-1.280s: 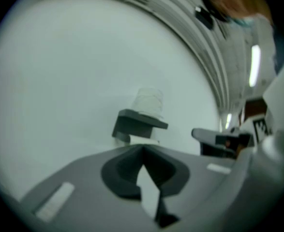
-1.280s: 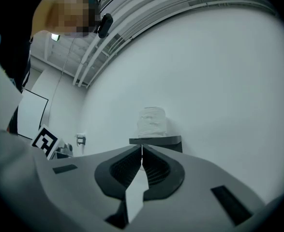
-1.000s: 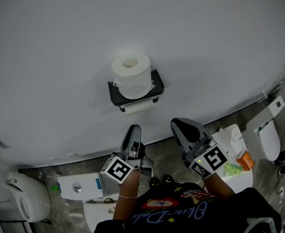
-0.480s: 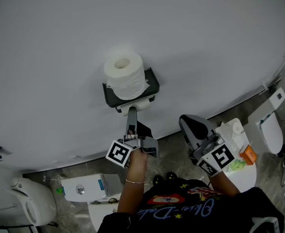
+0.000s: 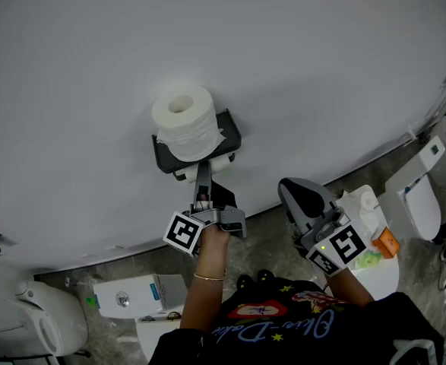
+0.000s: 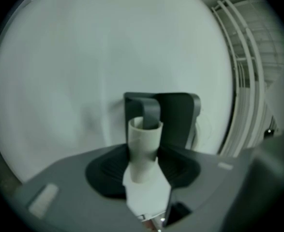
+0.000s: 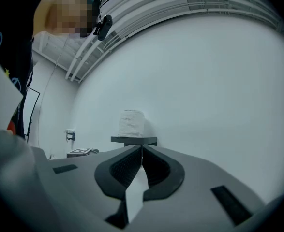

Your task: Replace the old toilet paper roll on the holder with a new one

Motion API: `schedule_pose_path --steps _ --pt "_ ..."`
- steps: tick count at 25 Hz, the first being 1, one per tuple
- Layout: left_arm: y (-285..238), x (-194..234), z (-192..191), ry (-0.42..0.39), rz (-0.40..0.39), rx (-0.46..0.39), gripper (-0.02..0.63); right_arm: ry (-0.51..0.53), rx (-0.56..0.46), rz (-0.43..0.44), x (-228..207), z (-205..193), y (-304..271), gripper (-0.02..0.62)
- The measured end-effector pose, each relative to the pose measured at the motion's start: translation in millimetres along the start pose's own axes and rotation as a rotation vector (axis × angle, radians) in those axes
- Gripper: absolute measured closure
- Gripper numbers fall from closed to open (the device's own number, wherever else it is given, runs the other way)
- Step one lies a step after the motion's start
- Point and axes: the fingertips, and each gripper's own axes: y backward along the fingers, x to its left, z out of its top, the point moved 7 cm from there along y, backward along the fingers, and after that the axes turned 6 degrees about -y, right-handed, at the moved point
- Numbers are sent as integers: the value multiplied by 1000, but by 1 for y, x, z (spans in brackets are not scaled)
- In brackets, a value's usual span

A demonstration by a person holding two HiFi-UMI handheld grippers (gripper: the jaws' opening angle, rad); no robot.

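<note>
A full new toilet roll (image 5: 181,120) stands upright on top of the dark wall holder (image 5: 229,134). It also shows on the holder (image 7: 134,140) as a white roll (image 7: 131,123) in the right gripper view. Under the shelf, the old roll (image 5: 221,160) is a nearly bare tube (image 6: 144,144) still on the holder's arm (image 6: 149,111). My left gripper (image 5: 203,172) reaches up to it. Its jaws have just been closing, and they sit against both sides of the tube (image 6: 144,164). My right gripper (image 5: 297,192) hangs lower right, shut and holding nothing (image 7: 142,151).
A white toilet (image 5: 33,318) sits lower left and another (image 5: 428,196) at the right edge. A white box with a blue label (image 5: 131,295) lies on the stone floor. A white container with orange and green items (image 5: 374,242) is beside my right hand.
My left gripper has risen from near the floor line up to the holder and rolled, and it now has the old tube between its jaws. The right gripper drifted slightly right.
</note>
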Motion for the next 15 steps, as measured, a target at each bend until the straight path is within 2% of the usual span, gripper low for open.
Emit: schedule_pose_path --steps 5,10,15 --pt "-10 -1 -19 8 -13 48 425 0 0 -24 -7 1 6 581" --pt "-28 -12 -44 -2 -55 116 425 10 -6 -83 -20 4 21 581" --pt "-44 -16 -76 25 -70 176 424 20 -11 -142 -31 9 40 581"
